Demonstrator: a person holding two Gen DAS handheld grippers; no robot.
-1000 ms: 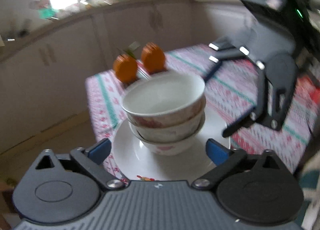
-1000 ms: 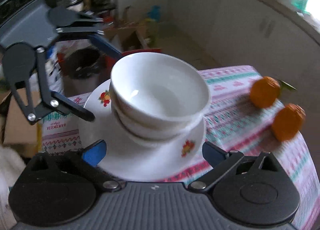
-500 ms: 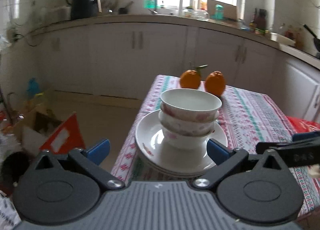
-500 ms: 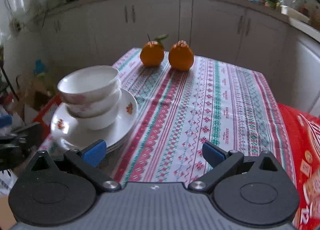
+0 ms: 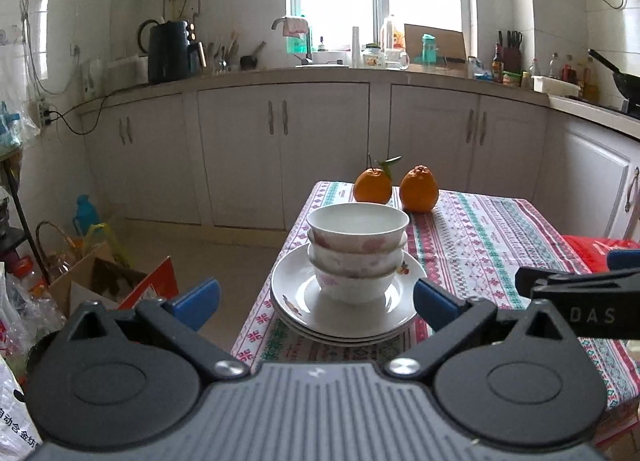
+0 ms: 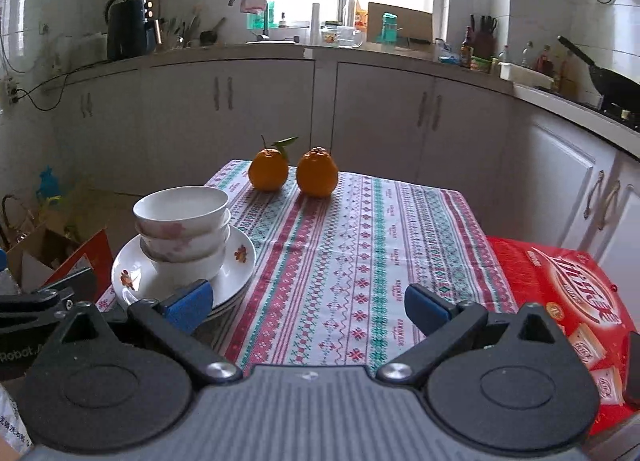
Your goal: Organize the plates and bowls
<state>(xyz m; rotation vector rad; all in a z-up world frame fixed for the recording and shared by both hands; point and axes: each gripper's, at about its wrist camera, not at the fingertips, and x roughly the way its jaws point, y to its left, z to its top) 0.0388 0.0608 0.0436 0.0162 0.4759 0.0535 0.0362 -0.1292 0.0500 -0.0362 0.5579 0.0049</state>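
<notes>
Both grippers are held level and low at the near edge of the bench, jaws spread wide and gripping nothing: the left gripper [image 5: 316, 297] faces the stacked bowls [image 5: 357, 249], the right gripper [image 6: 307, 304] the striped tablecloth [image 6: 352, 261]. The bowls sit nested on stacked plates [image 5: 348, 309] at the bench's near left corner. Two oranges [image 6: 294, 171] stand at the far edge, well apart from the stack.
</notes>
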